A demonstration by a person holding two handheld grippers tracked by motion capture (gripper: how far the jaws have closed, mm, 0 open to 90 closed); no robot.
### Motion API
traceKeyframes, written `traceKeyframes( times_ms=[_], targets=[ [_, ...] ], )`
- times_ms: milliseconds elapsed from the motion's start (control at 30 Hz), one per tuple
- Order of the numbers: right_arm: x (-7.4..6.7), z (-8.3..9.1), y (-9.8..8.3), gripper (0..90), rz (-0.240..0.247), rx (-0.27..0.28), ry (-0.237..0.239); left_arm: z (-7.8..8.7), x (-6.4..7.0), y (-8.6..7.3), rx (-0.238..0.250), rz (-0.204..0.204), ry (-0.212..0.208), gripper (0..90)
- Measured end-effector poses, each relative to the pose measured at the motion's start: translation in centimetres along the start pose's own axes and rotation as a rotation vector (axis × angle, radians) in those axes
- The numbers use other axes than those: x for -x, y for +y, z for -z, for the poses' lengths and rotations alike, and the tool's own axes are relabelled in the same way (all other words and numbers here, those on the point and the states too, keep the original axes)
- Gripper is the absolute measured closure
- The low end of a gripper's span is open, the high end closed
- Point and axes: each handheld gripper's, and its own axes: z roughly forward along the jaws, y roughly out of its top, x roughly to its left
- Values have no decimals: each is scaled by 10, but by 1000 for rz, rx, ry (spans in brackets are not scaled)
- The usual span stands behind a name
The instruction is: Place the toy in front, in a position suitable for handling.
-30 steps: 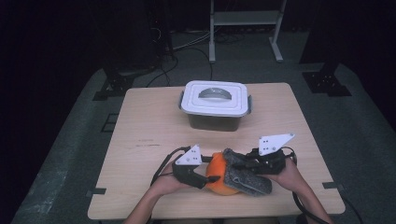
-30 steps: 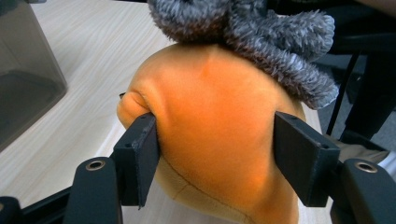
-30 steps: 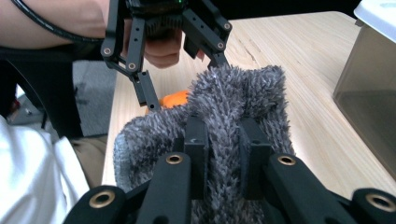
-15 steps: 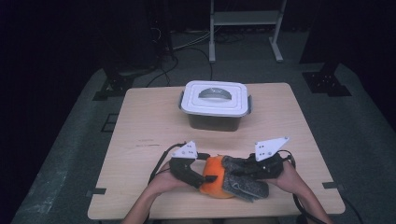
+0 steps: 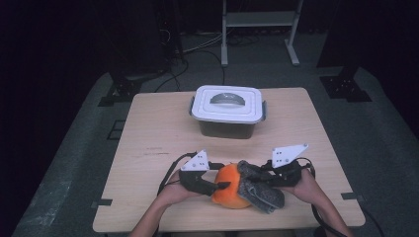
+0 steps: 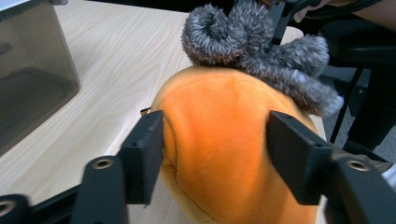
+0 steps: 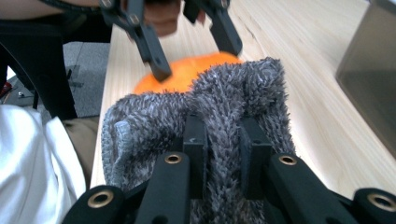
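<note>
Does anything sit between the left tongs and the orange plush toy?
Nothing visible does. The left tongs straddle the orange plush toy, jaws beside its flanks. The grey fuzzy cloth drapes its far side, pinched by the right tongs.

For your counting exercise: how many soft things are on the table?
2: an orange plush ball near the front edge, and a grey fuzzy cloth draped over its right side. The closed box could hide more.

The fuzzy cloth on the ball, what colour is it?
Grey. The fuzzy cloth is shaggy dark grey, draped over the orange ball; the right gripper view shows it best.
</note>
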Motion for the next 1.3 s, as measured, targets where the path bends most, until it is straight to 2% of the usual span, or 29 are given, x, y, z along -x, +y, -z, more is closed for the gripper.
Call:
traceKeyframes(
  times_ms=[100, 167, 200, 233, 267, 333, 400, 467, 533, 667, 767, 833, 900, 967, 1033, 1100, 1233, 1300],
  targets=[
    [0, 0, -3, 754, -5, -3, 12, -4, -5, -2, -17, 79, -4, 168],
    [0, -1, -3, 754, -1, -7, 21, -7, -5, -3, -38, 96, -37, 152],
    [0, -1, -2, 754, 0, -8, 25, -9, -5, -4, -43, 89, -55, 166],
    [0, -1, -2, 754, -5, -10, 27, -9, -5, -4, -43, 89, -55, 225],
    [-1, -1, 0, 755, -3, -10, 27, -10, -1, -3, -51, 59, -49, 261],
    [-2, 0, 3, 755, 2, 4, 16, -8, 2, -1, -53, 14, -24, 341],
    [-4, 1, 8, 757, 6, 44, 8, -6, 4, 2, -38, -24, 1, 421],
    [-8, 0, 14, 756, 11, 73, 3, -6, 7, 5, -29, -53, 26, 458],
    [-9, -3, 17, 756, 24, 79, -13, -5, 8, 5, -33, -79, 58, 466],
    [-4, -3, 12, 760, -3, 87, -23, 0, 3, 3, -21, -63, 79, 481],
    [2, -3, 3, 762, -20, 49, -37, 1, -1, 0, -19, -42, 73, 478],
    [6, -3, -1, 762, -36, 18, -43, 2, -2, -1, -28, -44, 66, 476],
    [8, 0, -2, 762, -47, 23, -48, 1, -2, -1, -17, -28, 61, 470],
    [5, 1, 3, 762, -37, 54, -44, 0, 0, 0, -11, -31, 50, 456],
    [1, 1, 9, 761, -28, 102, -18, -1, 3, 2, -12, -51, 41, 433],
    [-2, -3, 13, 761, -10, 88, -13, -2, 4, 3, -17, -52, 37, 386],
    [1, -7, 8, 760, -18, 68, 18, -4, -1, 1, -35, 34, 39, 217],
    [2, -7, 7, 759, -25, 67, 41, -8, -2, 0, -49, 57, 13, 185]
  ],
)
